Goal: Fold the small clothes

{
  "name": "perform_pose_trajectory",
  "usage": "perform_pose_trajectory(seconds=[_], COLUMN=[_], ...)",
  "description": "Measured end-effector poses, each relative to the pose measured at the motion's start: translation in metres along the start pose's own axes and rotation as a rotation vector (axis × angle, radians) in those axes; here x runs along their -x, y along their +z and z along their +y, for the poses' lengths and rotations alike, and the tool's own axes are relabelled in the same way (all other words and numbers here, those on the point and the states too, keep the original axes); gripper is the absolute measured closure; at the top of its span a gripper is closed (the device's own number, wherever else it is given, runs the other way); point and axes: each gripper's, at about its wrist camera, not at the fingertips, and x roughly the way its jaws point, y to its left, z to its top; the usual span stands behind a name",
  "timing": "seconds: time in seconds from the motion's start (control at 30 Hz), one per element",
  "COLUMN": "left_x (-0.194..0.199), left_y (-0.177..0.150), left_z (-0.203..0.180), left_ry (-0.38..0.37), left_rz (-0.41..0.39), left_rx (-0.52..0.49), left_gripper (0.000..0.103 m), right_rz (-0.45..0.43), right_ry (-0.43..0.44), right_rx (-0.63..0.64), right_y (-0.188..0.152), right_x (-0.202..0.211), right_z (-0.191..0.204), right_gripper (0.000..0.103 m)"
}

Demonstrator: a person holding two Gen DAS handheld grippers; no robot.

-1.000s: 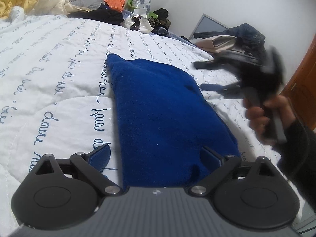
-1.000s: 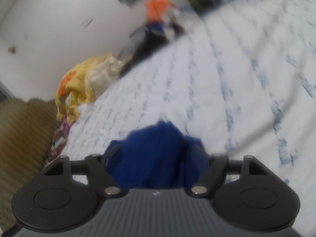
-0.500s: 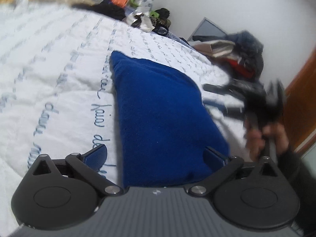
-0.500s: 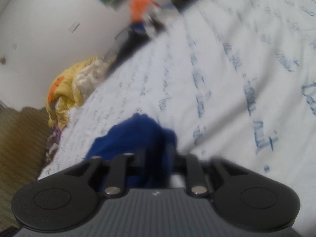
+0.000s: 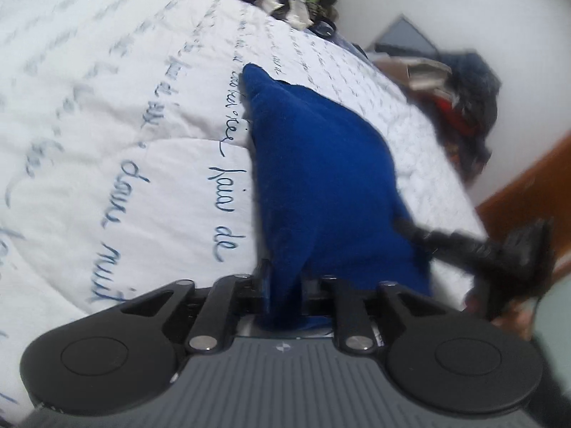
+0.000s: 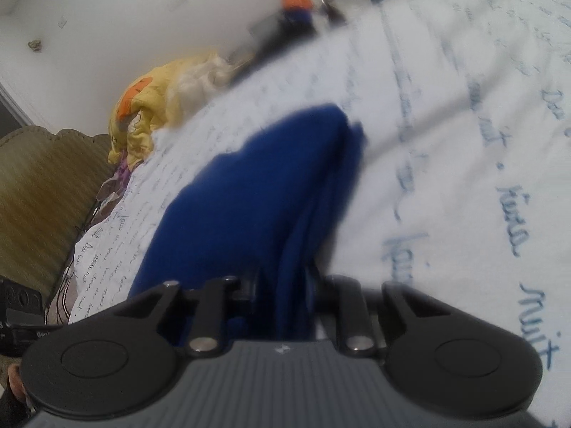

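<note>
The blue garment [image 5: 321,164] lies on the white quilt with script lettering [image 5: 107,114], its long axis running straight away from the left gripper [image 5: 283,285] toward the far tip near the pile of clothes by the wall [image 5: 464,100]; the near end is raised off the quilt and both tools have it; the left gripper's fingers are pressed together on a bunched corner of the near edge; the right gripper [image 6: 285,285], seen in its own view, is likewise pinching a gathered fold of the blue garment [image 6: 257,192], the cloth stretching forward and away from it; in the left view the right gripper [image 5: 464,246] sits at the garment's right near corner, blurred. Judgement: both grips hold the same near edge, so a fold would carry that edge forward along the long axis toward the far tip; neither tool is notably nearer; blur limits finer reading.
</note>
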Motion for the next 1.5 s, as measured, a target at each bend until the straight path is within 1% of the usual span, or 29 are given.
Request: perform_pose_trajectory(seconds=[0.03, 0.07, 0.1, 0.13, 0.17, 0.2, 0.27, 0.37, 0.4, 0.43, 0.5, 0.53, 0.6, 0.7, 0.77, 0.8, 0.83, 0.87, 0.9, 0.97, 1.0, 1.03, 1.1, 1.2, 1.23, 1.27, 1.3, 1.43, 1.5], left_x=[0.004, 0.011, 0.019, 0.027, 0.032, 0.033, 0.016, -0.030, -0.036, -0.037, -0.028, -0.020, -0.001, 0.005, -0.015, -0.020, -0.021, -0.016, -0.008, 0.011, 0.017, 0.020, 0.020, 0.010, 0.002, -0.004, -0.004, 0.026, 0.025], left_y=[-0.002, -0.005, -0.010, -0.015, -0.021, -0.025, -0.029, -0.035, -0.042, -0.049, -0.047, -0.047, -0.051, -0.054, -0.055, -0.057, -0.056, -0.053, -0.049, -0.045, -0.042, -0.039, -0.030, -0.016, -0.014, -0.013, -0.012, -0.017, -0.027], left_z=[-0.004, -0.011, -0.020, -0.031, -0.044, -0.057, -0.081, -0.091, -0.090, -0.089, -0.085, -0.083, -0.076, -0.074, -0.072, -0.075, -0.076, -0.077, -0.074, -0.061, -0.051, -0.038, -0.017, -0.006, -0.006, -0.008, -0.011, -0.029, -0.036], left_ry=[0.009, 0.039, 0.073, 0.085, 0.092, 0.098, 0.103, 0.146, 0.165, 0.168, 0.160, 0.154, 0.139, 0.140, 0.184, 0.249, 0.265, 0.247, 0.208, 0.152, 0.133, 0.108, 0.049, -0.049, -0.065, -0.046, -0.019, -0.008, 0.097], left_rz=[-0.004, -0.027, -0.077, -0.137, -0.195, -0.239, -0.240, -0.122, -0.147, -0.166, -0.156, -0.156, -0.172, -0.182, -0.123, -0.139, -0.139, -0.127, -0.123, -0.141, -0.139, -0.121, -0.104, -0.050, -0.013, 0.016, 0.012, -0.033, -0.020], left_rx=[-0.028, -0.051, -0.091, -0.154, -0.220, -0.285, -0.390, -0.475, -0.517, -0.558, -0.525, -0.509, -0.470, -0.437, -0.433, -0.464, -0.481, -0.453, -0.411, -0.333, -0.275, -0.198, -0.038, 0.087, 0.105, 0.106, 0.092, -0.028, -0.150], left_gripper=[0.071, 0.057, 0.048, 0.032, 0.021, 0.018, 0.017, 0.022, 0.021, 0.019, 0.020, 0.026, 0.027, 0.018, 0.015, 0.015, 0.016, 0.025, 0.026, 0.019, 0.017, 0.018, 0.021, 0.044, 0.073, 0.091, 0.091, 0.092, 0.076], right_rz=[-0.012, -0.021, -0.041, -0.091, -0.146, -0.177, -0.167, -0.059, -0.018, -0.029, -0.075, -0.071, -0.048, -0.098, -0.015, -0.031, -0.051, -0.038, -0.002, 0.031, 0.019, 0.012, 0.040, 0.090, 0.099, 0.118, 0.140, 0.124, 0.119], right_ry=[-0.001, -0.020, -0.049, -0.055, -0.037, -0.032, -0.069, -0.097, -0.134, -0.153, -0.136, -0.138, -0.179, -0.158, -0.190, -0.215, -0.219, -0.221, -0.223, -0.160, -0.115, -0.092, -0.088, -0.045, -0.040, -0.042, -0.042, -0.047, -0.087], right_rx=[-0.008, -0.033, -0.051, -0.033, 0.024, 0.098, 0.230, 0.340, 0.363, 0.396, 0.462, 0.454, 0.409, 0.416, 0.447, 0.496, 0.540, 0.523, 0.475, 0.338, 0.274, 0.217, 0.107, 0.019, 0.030, 0.037, 0.046, 0.133, 0.155], right_y=[-0.001, -0.001, 0.000, -0.002, -0.005, -0.006, -0.004, -0.006, -0.009, -0.015, -0.027, -0.027, -0.026, -0.042, -0.055, -0.066, -0.072, -0.069, -0.061, -0.050, -0.047, -0.045, -0.039, -0.034, -0.032, -0.030, -0.029, -0.028, -0.034], right_x=[0.003, 0.008, 0.017, 0.028, 0.039, 0.044, 0.035, -0.006, -0.020, -0.027, -0.022, -0.016, 0.000, 0.026, 0.012, 0.005, 0.004, 0.005, 0.009, 0.027, 0.040, 0.049, 0.052, 0.037, 0.033, 0.027, 0.021, 0.037, 0.043], right_z=[0.000, 0.003, 0.007, 0.016, 0.027, 0.043, 0.075, 0.095, 0.092, 0.087, 0.075, 0.073, 0.078, 0.089, 0.084, 0.081, 0.080, 0.082, 0.083, 0.076, 0.069, 0.061, 0.043, 0.027, 0.030, 0.034, 0.036, 0.050, 0.045], right_gripper=[0.074, 0.066, 0.065, 0.065, 0.065, 0.065, 0.065, 0.066, 0.067, 0.067, 0.067, 0.067, 0.067, 0.063, 0.055, 0.054, 0.051, 0.051, 0.051, 0.049, 0.046, 0.038, 0.032, 0.032, 0.037, 0.066, 0.082, 0.085, 0.085])
